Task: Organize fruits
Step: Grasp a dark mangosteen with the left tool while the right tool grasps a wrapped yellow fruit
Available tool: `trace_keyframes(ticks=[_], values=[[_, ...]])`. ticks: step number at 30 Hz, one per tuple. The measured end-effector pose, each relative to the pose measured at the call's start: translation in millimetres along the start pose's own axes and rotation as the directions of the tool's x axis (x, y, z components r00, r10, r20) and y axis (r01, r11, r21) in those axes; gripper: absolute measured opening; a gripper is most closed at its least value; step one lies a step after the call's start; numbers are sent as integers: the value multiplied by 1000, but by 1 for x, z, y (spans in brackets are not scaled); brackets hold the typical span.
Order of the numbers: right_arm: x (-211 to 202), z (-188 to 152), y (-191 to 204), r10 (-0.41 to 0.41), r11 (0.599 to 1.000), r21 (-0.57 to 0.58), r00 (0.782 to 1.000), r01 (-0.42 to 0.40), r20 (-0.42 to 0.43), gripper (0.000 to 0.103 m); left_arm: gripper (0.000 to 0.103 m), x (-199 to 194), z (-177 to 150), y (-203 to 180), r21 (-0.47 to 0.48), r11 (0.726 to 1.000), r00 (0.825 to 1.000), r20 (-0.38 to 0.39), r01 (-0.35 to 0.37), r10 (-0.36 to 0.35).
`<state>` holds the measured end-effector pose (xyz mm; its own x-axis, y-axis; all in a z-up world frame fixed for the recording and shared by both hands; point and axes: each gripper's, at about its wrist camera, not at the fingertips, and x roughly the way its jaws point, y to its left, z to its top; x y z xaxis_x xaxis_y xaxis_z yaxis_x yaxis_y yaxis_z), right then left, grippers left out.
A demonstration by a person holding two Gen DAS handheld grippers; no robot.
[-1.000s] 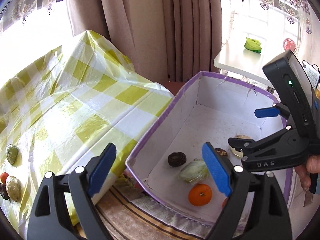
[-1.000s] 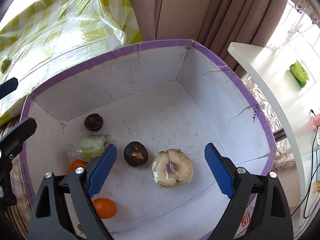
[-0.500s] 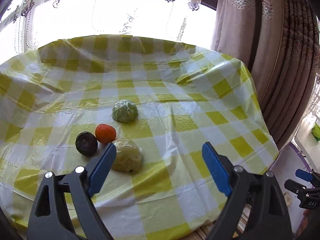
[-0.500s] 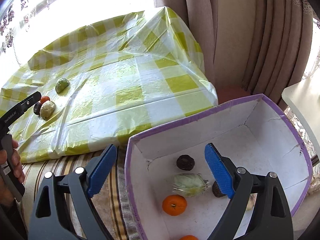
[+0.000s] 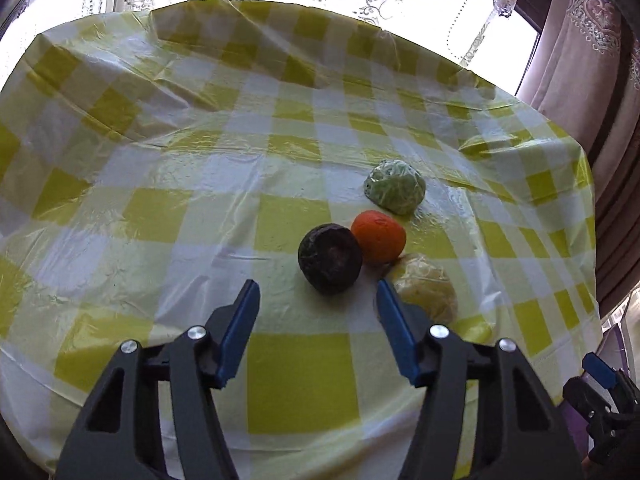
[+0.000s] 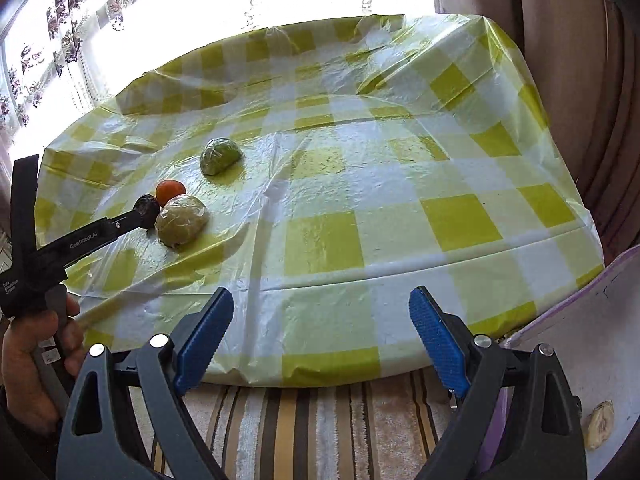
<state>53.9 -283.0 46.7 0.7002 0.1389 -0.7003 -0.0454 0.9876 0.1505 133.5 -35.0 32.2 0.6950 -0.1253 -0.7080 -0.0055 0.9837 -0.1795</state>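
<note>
Two wrist views of a fruit-sorting task, part done. Four fruits lie on the bench (image 5: 160, 216), which is draped in a yellow-checked plastic cloth: a dark fruit (image 5: 330, 258), an orange (image 5: 378, 236) touching it, a pale wrapped half (image 5: 426, 286) just beside both, and a green wrapped half (image 5: 395, 187) a little apart, farther from the camera.

The left gripper (image 5: 318, 300) points down at the group. Its jaws are closing but nothing is between the pads; the dark fruit lies just beyond the fingertips, and the right-hand finger overlaps the pale wrapped half in the view. In the right wrist view the same gripper (image 6: 146, 212), held in a hand (image 6: 36, 364), reaches to the dark fruit; contact cannot be told.

The right gripper (image 6: 320, 332) stands wide open and empty over the near bench edge, above a striped cover (image 6: 320, 432). Beside it is the purple-rimmed box (image 6: 580, 300); one pale fruit piece (image 6: 599, 424) shows on its floor, and the rest of its inside is out of view.

Judgement: at least one piece is already boxed; the four on the bench remain to be moved. The step in hand appears to be a grasp of the dark fruit.
</note>
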Motion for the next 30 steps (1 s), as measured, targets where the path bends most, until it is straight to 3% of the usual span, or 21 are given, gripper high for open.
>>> trace_keyframes(ticks=[10, 12, 13, 17, 30], values=[[31, 17, 53, 26, 991, -135, 1000, -24, 14, 87, 59, 25, 11, -11, 60, 998, 999, -36, -34, 36], [38, 19, 58, 27, 989, -144, 1000, -27, 1, 87, 43, 27, 12, -12, 72, 997, 999, -41, -11, 14], [41, 20, 60, 29, 989, -146, 1000, -29, -4, 87, 41, 27, 12, -13, 75, 997, 999, -39, -22, 25], [49, 23, 67, 39, 988, -152, 999, -40, -10, 87, 38, 23, 12, -6, 35, 999, 1000, -18, -1, 1], [82, 41, 119, 33, 974, -224, 998, -44, -52, 87, 38, -6, 8, 36, -172, 985, 990, 131, -19, 42]])
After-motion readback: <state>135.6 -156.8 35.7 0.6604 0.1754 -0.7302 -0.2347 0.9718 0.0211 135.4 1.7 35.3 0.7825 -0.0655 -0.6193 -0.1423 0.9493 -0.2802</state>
